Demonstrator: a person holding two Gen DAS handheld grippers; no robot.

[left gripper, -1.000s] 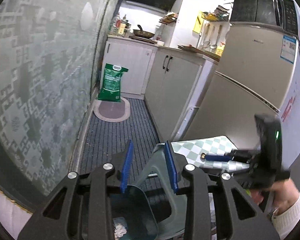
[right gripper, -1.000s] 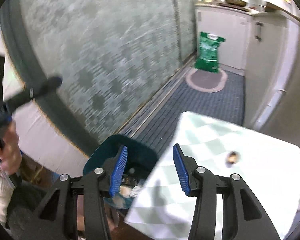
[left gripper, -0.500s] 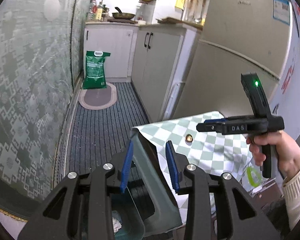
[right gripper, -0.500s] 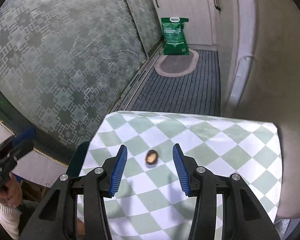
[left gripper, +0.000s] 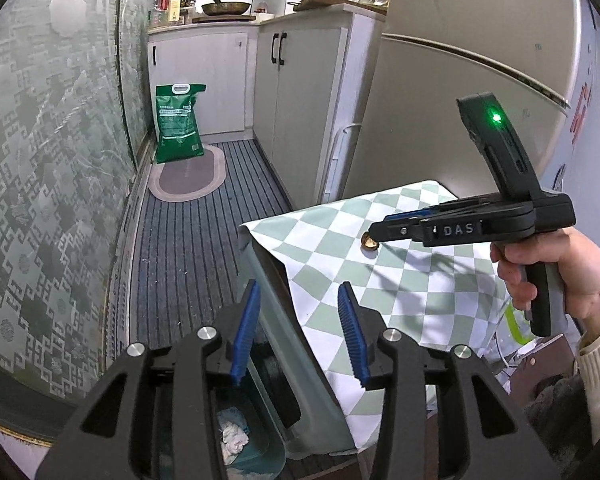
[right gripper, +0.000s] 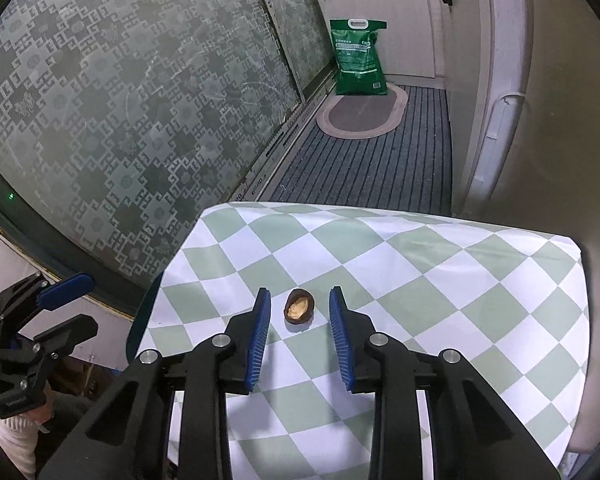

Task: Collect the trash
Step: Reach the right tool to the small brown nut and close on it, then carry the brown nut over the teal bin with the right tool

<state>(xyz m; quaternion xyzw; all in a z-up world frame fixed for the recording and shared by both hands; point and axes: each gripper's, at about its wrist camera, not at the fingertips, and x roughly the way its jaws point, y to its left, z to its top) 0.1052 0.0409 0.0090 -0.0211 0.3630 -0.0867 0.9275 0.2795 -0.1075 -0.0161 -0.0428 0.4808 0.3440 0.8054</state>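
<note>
Now, from the left wrist, the left gripper (left gripper: 298,328) hangs over the bin (left gripper: 268,432) beside the worktop (left gripper: 400,292), jaws opening, empty. From the right wrist, the right gripper (right gripper: 299,330) straddles the nutshell (right gripper: 299,307) on the checked cloth (right gripper: 420,280), jaws closing, pads not touching it.

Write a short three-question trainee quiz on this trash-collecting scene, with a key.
1. True or false: the right gripper is already lifting the nut shell off the checked tablecloth.
2. What lies in the teal bin beneath the left gripper? A) crumpled white paper B) a bottle C) a spoon
3. Fill in: the green bag stands on the floor beside an oval ____.

Key:
1. False. The shell lies on the cloth between the closing jaws, untouched.
2. A
3. mat
</note>
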